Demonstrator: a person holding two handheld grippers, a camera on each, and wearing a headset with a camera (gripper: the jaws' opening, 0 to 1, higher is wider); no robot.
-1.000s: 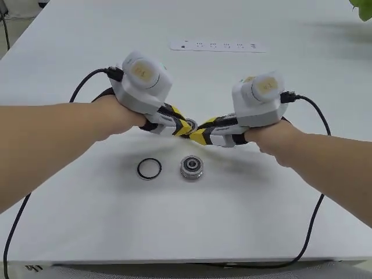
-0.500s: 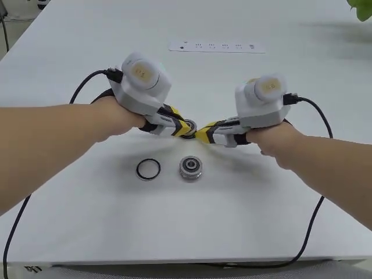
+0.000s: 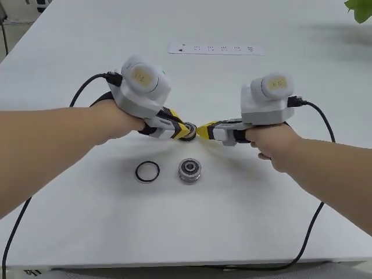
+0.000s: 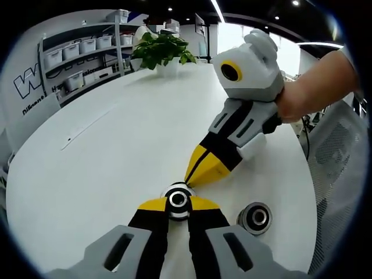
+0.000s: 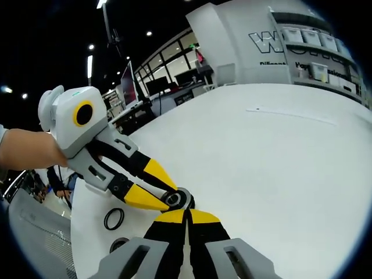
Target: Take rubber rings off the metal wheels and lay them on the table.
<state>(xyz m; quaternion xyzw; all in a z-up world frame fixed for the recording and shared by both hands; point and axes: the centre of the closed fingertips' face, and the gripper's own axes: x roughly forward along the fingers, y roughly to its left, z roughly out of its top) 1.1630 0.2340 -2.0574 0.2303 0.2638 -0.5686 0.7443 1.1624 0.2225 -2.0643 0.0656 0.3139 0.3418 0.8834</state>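
Head view shows two hands, each holding a claw, over a white tabletop (image 3: 244, 221). The left claw (image 3: 181, 131) is shut tight on a small metal wheel (image 3: 189, 132). It holds the wheel between the two hands, and the wheel looks lifted off the tabletop. The right claw (image 3: 202, 131) points at that wheel from the other side, and its tip is right at the wheel's edge.

Left gripper view shows the wheel squeezed between the two yellow tips, one on each side. The right claw comes in from above it, with its tips pressed together. I cannot tell if it is pinching the rubber on the wheel or just touching it.

One black rubber ring (image 3: 147, 172) lies flat on the tabletop, nearer to the person than the claws. Just beside it, on its right, sits a second wheel (image 3: 189, 169). The ring and this wheel are close but not touching.

Far back on the tabletop lies a long white power strip (image 3: 215, 47). A green plant (image 3: 361, 8) peeks in at the far right corner. A black cable (image 3: 87, 84) runs from each claw across the tabletop.
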